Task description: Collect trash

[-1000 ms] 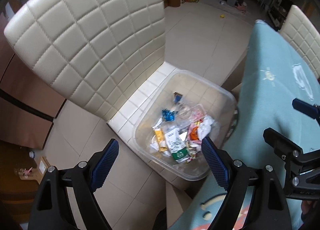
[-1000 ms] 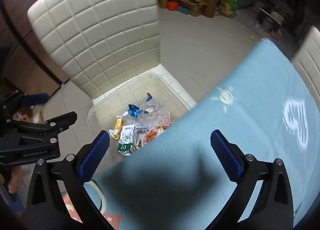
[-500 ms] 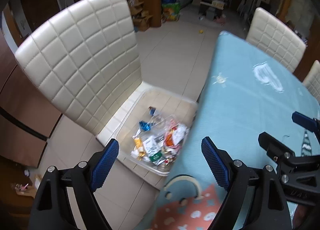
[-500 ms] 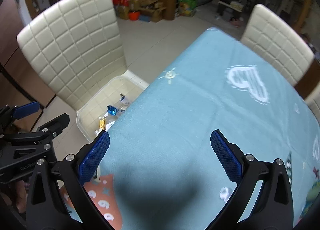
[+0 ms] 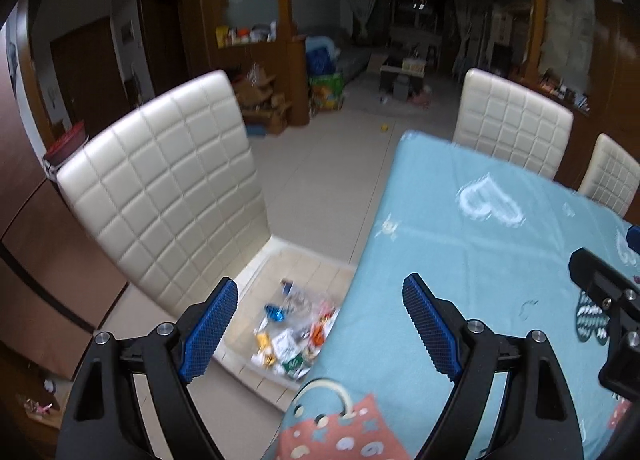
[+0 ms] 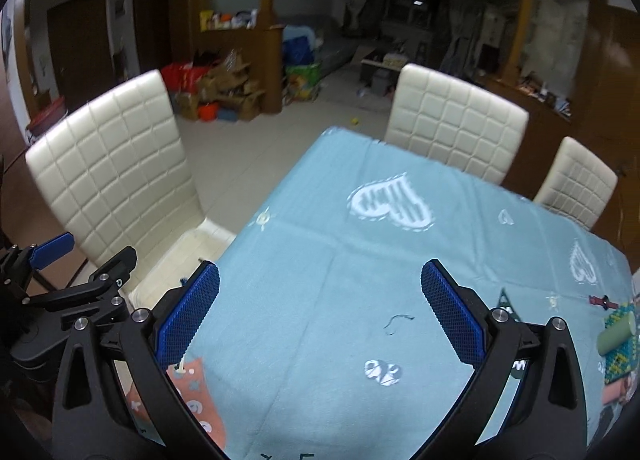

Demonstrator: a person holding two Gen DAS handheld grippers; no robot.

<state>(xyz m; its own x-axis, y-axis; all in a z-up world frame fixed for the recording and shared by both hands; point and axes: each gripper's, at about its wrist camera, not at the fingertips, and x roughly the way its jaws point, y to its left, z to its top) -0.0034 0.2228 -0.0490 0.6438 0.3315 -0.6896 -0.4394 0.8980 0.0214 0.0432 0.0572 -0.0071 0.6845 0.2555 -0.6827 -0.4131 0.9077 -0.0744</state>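
**tidybot_fan:** So where were you at in this one? Both of your grippers looked empty to me.

**umi_lurker:** Yep, you were between pickups, I'd say. The clear plastic bin [image 5: 256, 370] sat on the seat of the cream quilted chair [image 5: 168, 196], tucked right against the edge of the table, and it already held a heap of wrappers and cartons [image 5: 292, 334]. So you'd got a fair bit of trash collected by then.

**tidybot_fan:** And the grippers themselves?

**umi_lurker:** Your left gripper [image 5: 316, 330] was spread wide with nothing between the blue pads, hanging above the table corner and the bin, touching neither. Your right gripper [image 6: 320, 320] was the same deal, jaws wide apart over bare blue tablecloth [image 6: 328, 260], gripping nothing.

**tidybot_fan:** What should have come next, then?

**umi_lurker:** My guess: look for what was left on the table. Most of the cloth in front of you was bare (those hearts are just the print). There was a dark scrap of thread [image 6: 398, 322] just ahead of your right gripper, and a green roll-shaped thing [image 6: 616, 334] at the far right edge, though I couldn't tell if that was trash. The thread would have needed a low, careful pinch, since it lay flat on the fabric.
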